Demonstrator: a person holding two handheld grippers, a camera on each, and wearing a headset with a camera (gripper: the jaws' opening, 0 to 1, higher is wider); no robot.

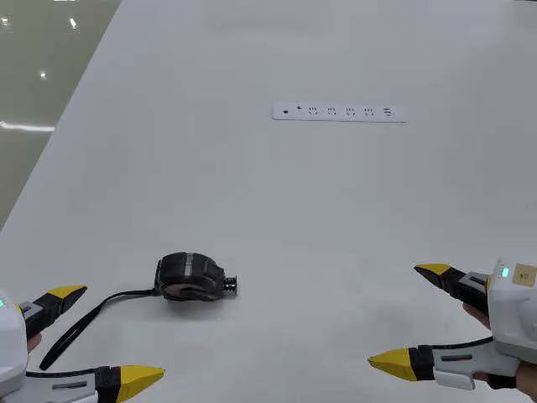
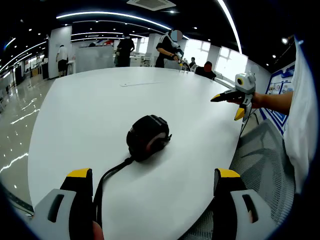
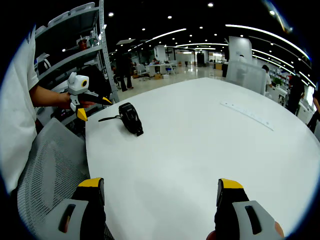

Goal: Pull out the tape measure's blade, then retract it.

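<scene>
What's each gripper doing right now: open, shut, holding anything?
Left gripper: open, holding nothing; the tape measure lies just ahead of it.
Right gripper: open, holding nothing.

Tape measure (image 1: 191, 277) on table (image 1: 277, 210) near left edge — power strip (image 1: 339, 112) behind, well apart.

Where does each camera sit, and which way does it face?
Head view: on headset, down at tape measure; left gripper, right gripper at bottom.
Left gripper view: on left gripper, toward tape measure; own fingers, person's arm.
Right gripper view: on right gripper, across table; own fingers, sleeve.
Shared: all see the tape measure.
</scene>
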